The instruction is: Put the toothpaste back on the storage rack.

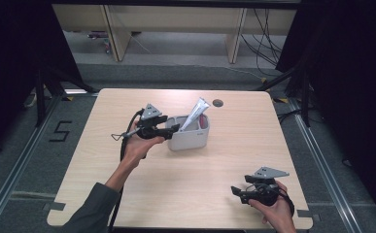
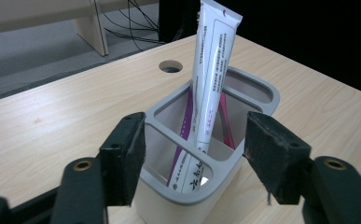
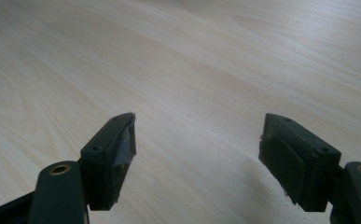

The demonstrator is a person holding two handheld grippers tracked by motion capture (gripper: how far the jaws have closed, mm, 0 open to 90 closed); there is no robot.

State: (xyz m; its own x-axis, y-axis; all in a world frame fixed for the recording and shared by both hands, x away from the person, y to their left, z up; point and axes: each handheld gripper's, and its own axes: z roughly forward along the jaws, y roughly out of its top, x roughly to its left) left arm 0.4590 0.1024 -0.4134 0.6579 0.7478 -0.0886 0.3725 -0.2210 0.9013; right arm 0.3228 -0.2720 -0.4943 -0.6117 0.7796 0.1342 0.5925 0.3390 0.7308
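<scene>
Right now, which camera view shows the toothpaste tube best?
The left gripper view: the toothpaste tube stands close and large, leaning in the grey holder, print visible. The high view shows it small. The right gripper view faces bare table.

a lab recording bay: black curtains (image 1: 10,58) flank a lone pale wooden worktop (image 1: 185,170), metal floor rails (image 1: 15,170) run alongside, loose cables (image 1: 268,43) trail past, and a taped "5" (image 1: 60,131) marks the grey floor.

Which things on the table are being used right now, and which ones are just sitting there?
In use:
- tube, standing tilted in the holder
- holder, grey
- left tongs, open at the holder

Just there:
- right tongs, open over bare table
- hole in the table
</scene>
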